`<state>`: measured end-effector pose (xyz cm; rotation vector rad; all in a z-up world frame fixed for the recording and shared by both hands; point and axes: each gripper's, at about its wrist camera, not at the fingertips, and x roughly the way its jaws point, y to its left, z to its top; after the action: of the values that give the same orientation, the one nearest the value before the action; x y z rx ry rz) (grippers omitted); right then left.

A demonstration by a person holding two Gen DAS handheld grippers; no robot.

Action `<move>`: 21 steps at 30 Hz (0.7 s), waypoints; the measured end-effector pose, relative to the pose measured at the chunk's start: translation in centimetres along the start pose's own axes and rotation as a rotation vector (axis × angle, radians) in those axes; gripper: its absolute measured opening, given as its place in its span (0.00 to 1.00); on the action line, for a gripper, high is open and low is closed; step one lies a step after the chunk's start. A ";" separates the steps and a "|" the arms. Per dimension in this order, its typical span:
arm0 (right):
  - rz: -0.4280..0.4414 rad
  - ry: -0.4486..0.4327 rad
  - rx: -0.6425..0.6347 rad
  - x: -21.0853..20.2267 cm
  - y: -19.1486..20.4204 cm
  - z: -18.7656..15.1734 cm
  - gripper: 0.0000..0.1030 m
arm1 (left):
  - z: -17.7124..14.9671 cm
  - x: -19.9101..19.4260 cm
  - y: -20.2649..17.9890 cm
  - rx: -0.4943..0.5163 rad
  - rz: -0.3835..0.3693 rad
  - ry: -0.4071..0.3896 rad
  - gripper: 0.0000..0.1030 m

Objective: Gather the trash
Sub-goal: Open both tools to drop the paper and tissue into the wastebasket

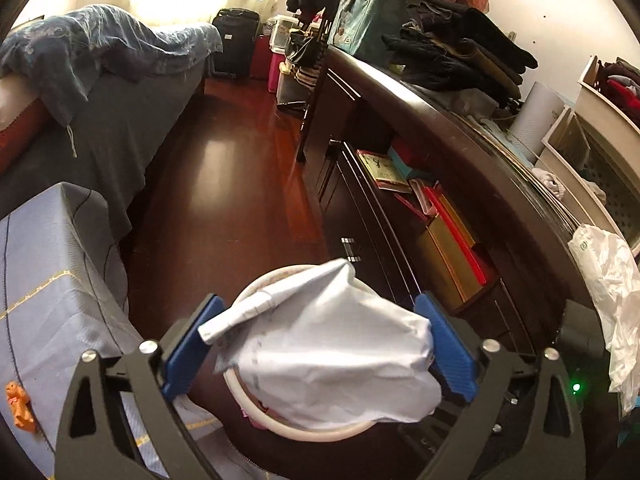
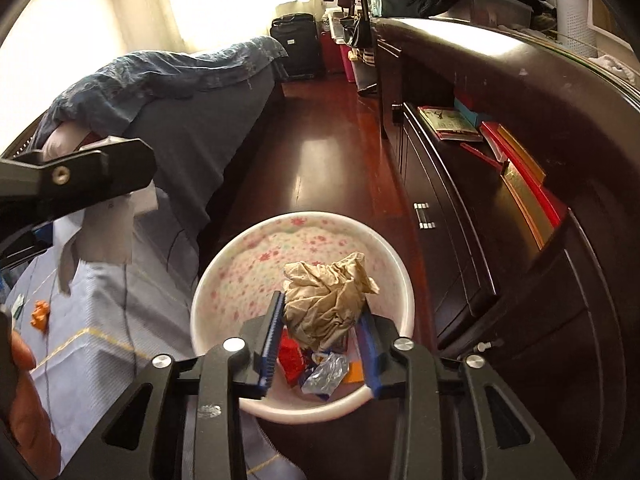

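Over the bin [image 2: 394, 280], the right gripper [image 2: 320, 334] is pinching a light, springy brown wad [image 2: 328, 300] across its middle, while the left gripper [image 1: 318, 350], spread wide, is cradling soft white paper [image 1: 328, 360] between loose pads.

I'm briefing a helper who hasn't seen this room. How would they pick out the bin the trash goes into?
Find the long dark wooden cabinet along the right of the red floor, opposite the bed. At its near end stands a round white bin with small pink flowers printed inside. Nothing else here is round and open-topped, and it holds colourful wrappers, with a crumpled tan paper ball over them.
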<state>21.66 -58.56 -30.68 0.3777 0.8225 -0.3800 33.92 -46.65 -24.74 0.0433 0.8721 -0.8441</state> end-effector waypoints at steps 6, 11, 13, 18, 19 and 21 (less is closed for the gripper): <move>-0.030 -0.029 0.001 1.2 -0.1 0.5 0.56 | 0.6 0.5 0.5 -0.020 -0.034 0.010 0.96; -0.037 -0.026 0.001 1.4 0.0 0.4 0.58 | 1.2 0.5 0.8 -0.035 -0.056 0.019 0.97; -0.036 -0.027 -0.003 1.1 0.3 0.2 0.60 | 1.3 0.3 0.9 -0.038 -0.058 0.015 0.97; -0.047 -0.024 -0.019 0.6 0.8 -0.3 0.60 | 1.9 1.3 0.6 -0.029 -0.031 0.038 0.97; -0.048 -0.021 -0.016 0.5 0.8 -0.5 0.60 | 2.1 1.6 0.6 -0.027 -0.021 0.054 0.97; -0.048 -0.015 -0.007 0.3 0.7 -0.8 0.60 | 2.5 1.7 0.7 -0.043 -0.038 0.045 0.97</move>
<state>21.64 -57.62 -31.25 0.3489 0.8193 -0.4242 36.61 -48.12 -24.48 0.0084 0.9357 -0.8625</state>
